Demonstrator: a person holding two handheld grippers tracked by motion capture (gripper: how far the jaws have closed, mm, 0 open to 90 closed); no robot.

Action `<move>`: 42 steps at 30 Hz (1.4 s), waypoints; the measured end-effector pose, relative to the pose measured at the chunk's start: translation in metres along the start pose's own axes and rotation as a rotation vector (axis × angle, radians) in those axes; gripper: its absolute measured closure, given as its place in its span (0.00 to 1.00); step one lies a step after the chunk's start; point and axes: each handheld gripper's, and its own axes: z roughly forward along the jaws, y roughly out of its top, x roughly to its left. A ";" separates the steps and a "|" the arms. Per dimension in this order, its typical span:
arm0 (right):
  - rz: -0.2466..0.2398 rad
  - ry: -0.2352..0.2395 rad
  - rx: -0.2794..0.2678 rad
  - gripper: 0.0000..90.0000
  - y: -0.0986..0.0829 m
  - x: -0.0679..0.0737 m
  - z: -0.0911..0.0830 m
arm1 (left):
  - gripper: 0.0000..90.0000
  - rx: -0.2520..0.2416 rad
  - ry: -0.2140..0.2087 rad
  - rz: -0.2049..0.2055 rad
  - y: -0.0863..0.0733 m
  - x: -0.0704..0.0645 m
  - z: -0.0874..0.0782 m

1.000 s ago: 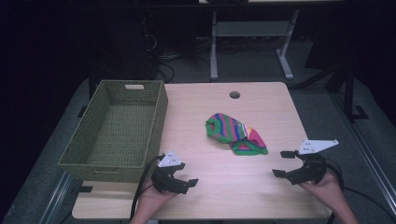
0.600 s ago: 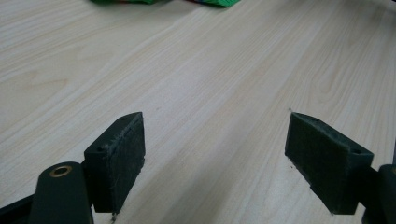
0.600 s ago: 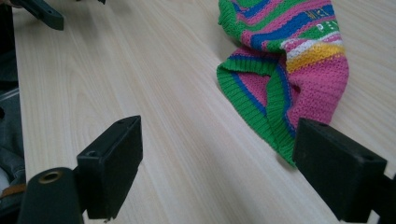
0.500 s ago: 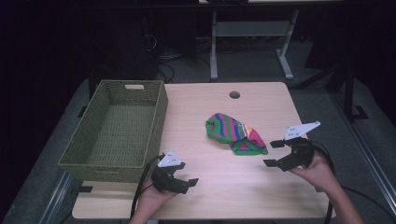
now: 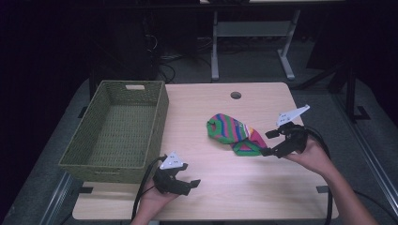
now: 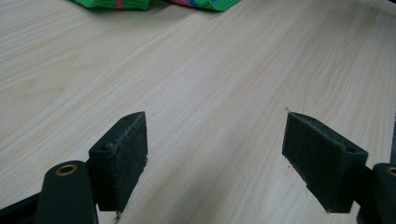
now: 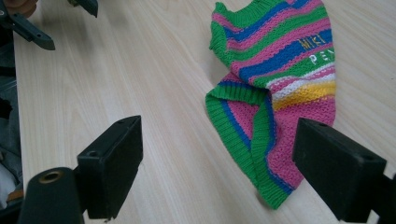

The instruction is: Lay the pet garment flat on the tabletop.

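A small striped knitted garment (image 5: 234, 133) in green, pink and blue lies crumpled on the wooden table (image 5: 202, 108), right of centre. In the right gripper view the garment (image 7: 275, 93) spreads just ahead of the jaws. My right gripper (image 5: 270, 142) hovers open at its right edge, jaws wide apart around nothing (image 7: 217, 172). My left gripper (image 5: 191, 184) rests open near the table's front edge, left of centre, with bare wood between its pads (image 6: 215, 158). The garment's hem (image 6: 154, 3) peeks in at the top of the left gripper view.
A green woven basket (image 5: 159, 112) stands on the table's left side, nothing inside it. A round cable hole (image 5: 235, 95) sits near the far edge. Dark floor and desk legs lie beyond the table.
My right gripper has moved left and forward from the table's right edge up to the garment. The left gripper has stayed put.
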 end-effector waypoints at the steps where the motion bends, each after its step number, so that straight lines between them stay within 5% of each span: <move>1: 0.000 -0.001 0.006 0.18 0.002 -0.001 0.000 | 0.24 -0.001 -0.001 0.000 0.000 0.000 0.000; 31: -0.041 0.014 0.090 0.18 0.051 -0.014 0.034 | 0.24 0.001 0.006 0.014 0.001 0.001 -0.002; 42: -0.019 0.013 0.097 0.19 0.057 -0.025 0.044 | 0.24 -0.017 0.007 -0.001 0.001 0.003 -0.005</move>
